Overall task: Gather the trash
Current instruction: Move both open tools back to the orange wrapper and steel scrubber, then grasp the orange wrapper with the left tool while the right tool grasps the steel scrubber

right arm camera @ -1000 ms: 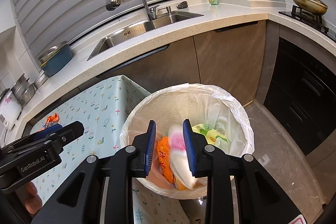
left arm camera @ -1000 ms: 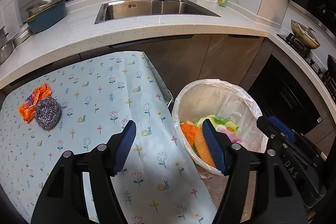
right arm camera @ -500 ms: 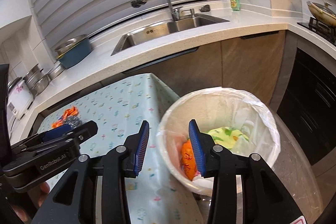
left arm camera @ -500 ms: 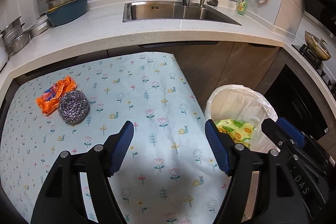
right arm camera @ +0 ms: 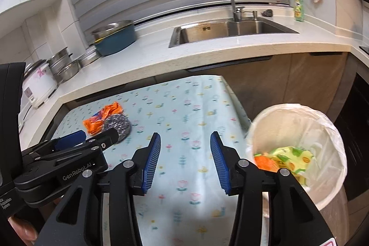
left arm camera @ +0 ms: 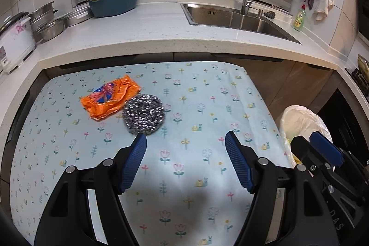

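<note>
On the far left, a white rice cooker (left arm camera: 13, 43) and stacked steel pots (left arm camera: 47, 21) crowd the speckled counter. Below it, a table under a flower-printed cloth (left arm camera: 196, 89) runs out from the counter's edge. A crinkled orange wrapper (left arm camera: 109, 99) lies touching a round, wiry steel scourer (left arm camera: 143, 114), with bare cloth all around the 2 of them. The left gripper (left arm camera: 185, 159) hovers just short of the scourer, its ribbed blue pads spread wide around nothing. The right gripper (right arm camera: 184, 159) hangs over the cloth's right half, jaws likewise apart and holding nothing. Past the table's right edge stands a round bin lined with thin white plastic (right arm camera: 322, 126), with orange and yellow-green packets at its bottom.
</note>
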Demonstrator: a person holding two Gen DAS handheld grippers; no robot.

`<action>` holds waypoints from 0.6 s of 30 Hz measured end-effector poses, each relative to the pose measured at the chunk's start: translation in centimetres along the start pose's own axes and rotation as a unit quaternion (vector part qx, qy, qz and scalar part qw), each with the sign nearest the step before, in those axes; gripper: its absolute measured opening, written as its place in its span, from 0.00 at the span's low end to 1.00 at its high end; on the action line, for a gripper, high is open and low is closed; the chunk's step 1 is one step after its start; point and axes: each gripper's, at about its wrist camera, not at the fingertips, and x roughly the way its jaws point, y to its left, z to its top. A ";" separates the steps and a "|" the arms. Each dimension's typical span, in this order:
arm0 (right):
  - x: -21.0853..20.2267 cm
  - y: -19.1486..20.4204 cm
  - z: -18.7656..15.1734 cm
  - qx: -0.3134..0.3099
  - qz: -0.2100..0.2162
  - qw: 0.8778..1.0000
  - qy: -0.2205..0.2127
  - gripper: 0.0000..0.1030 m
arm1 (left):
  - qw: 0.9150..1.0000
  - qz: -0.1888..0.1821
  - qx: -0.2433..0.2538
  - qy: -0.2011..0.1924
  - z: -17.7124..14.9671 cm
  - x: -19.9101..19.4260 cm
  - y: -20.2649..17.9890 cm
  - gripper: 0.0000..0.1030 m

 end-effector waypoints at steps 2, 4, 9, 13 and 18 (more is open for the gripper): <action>0.7 1.5 0.0 -0.009 0.006 1.000 0.005 0.44 | 1.000 0.008 -0.006 -0.001 0.1 0.1 1.5 0.65; 1.3 2.7 0.0 -0.017 0.011 1.000 0.009 0.45 | 1.000 0.014 -0.012 0.000 0.1 0.2 2.9 0.65; 3.1 6.0 -0.1 -0.034 0.020 0.999 0.018 0.51 | 0.999 0.029 -0.027 0.001 0.1 0.7 6.5 0.65; 4.8 8.5 -0.1 -0.049 0.028 0.998 0.027 0.53 | 0.998 0.041 -0.038 0.004 0.3 1.3 9.2 0.67; 7.3 11.5 -0.3 -0.062 0.037 0.997 0.041 0.57 | 0.998 0.053 -0.047 0.007 0.5 2.4 12.4 0.76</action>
